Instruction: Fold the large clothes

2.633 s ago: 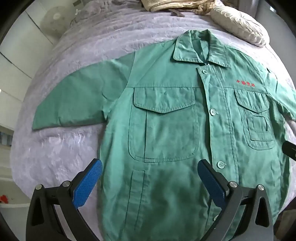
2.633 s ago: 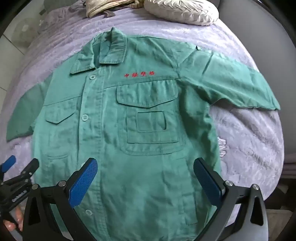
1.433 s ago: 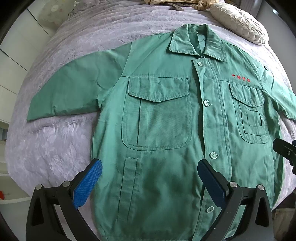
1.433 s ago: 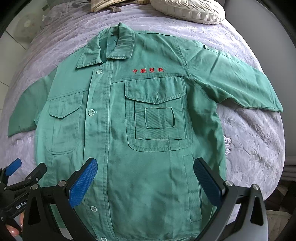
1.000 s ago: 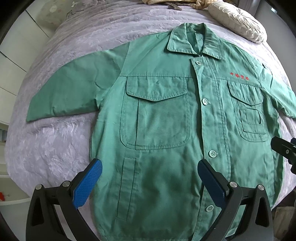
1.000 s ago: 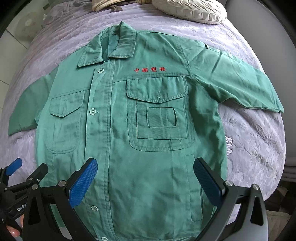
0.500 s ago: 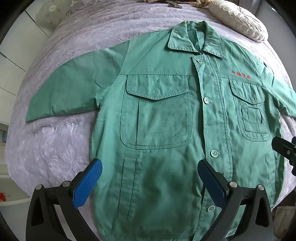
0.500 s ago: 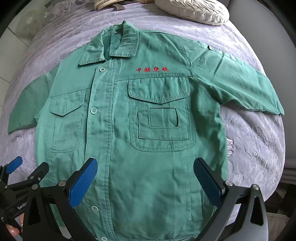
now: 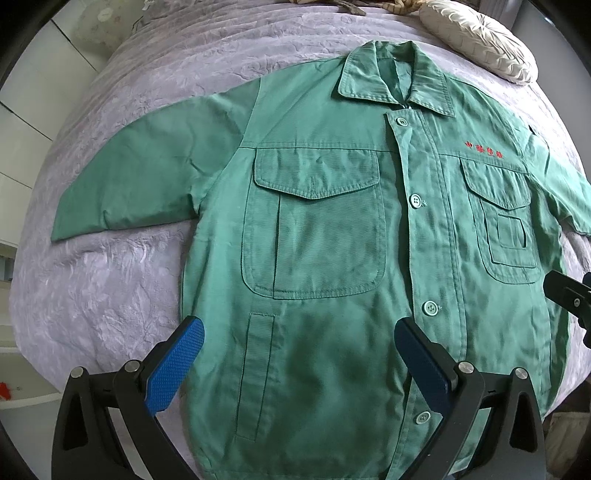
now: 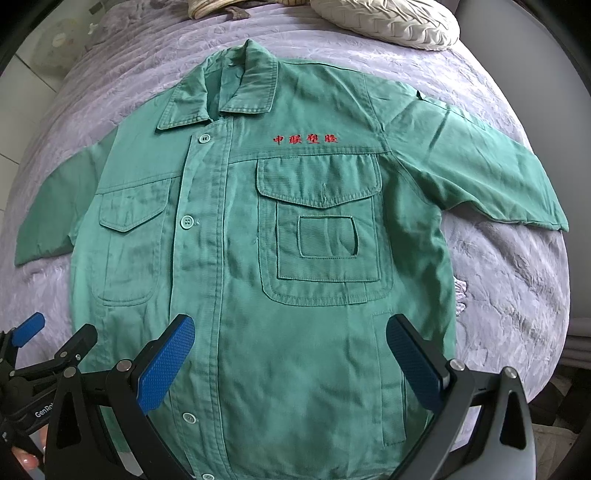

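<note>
Along the bottom edge of each wrist view, the jaws stand wide apart and grip nothing: the left gripper (image 9: 299, 363) and the right gripper (image 10: 291, 360) both hover over the lower half of a green jacket (image 9: 332, 258), each framing its own side of the hem, which looks like a ready stance for taking hold of the cloth rather than a grasp under way. Just beyond the blue pads, the jacket lies face up and buttoned on a bed (image 9: 110, 288) with a lilac cover, the placket running up the middle of the frame, so the front is flat and the side seams are easy to reach. Farther up, both sleeves are spread outward, the left sleeve (image 9: 147, 173) toward the left edge of the frame and the right sleeve (image 10: 480, 166) toward the right edge, which probably serves to let each be turned in over the body first. No fold shows yet, so the task seems to be at its start. At the top of the frame, past the collar (image 10: 225, 88), a pale cushion (image 10: 388, 22) sits clear of the jacket.
</note>
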A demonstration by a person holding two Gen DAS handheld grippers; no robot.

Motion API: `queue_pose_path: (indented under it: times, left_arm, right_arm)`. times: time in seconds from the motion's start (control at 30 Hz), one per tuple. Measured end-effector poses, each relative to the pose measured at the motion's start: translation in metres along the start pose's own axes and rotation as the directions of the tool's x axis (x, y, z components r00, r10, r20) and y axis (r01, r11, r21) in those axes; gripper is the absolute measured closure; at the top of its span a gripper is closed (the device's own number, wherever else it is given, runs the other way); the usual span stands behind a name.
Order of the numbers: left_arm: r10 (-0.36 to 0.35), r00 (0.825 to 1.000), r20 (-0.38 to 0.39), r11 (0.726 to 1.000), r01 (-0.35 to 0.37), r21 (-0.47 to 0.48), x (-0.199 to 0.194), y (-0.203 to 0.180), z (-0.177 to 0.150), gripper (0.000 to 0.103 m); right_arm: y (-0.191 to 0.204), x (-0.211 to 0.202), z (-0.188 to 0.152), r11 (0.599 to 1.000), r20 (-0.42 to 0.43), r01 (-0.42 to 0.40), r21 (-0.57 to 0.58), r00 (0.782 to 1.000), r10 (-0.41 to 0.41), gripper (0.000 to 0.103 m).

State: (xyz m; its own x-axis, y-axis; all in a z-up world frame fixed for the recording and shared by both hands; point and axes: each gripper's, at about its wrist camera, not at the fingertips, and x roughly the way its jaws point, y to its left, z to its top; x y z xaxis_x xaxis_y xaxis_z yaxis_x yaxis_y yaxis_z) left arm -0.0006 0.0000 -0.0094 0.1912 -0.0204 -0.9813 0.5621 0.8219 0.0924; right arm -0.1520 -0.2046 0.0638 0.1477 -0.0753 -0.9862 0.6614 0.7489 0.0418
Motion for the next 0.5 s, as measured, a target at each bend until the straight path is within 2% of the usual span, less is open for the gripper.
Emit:
queue_pose_path:
  times: [0.5]
  left_arm:
    - [0.003,1.0,-0.001,1.0,-0.003,0.0,0.0023,-0.0011,0.0003,0.0]
  right_arm:
    - [0.0003,0.0014,0.0024,1.0,-0.003,0.002,0.002,1.0,-0.002,0.0]
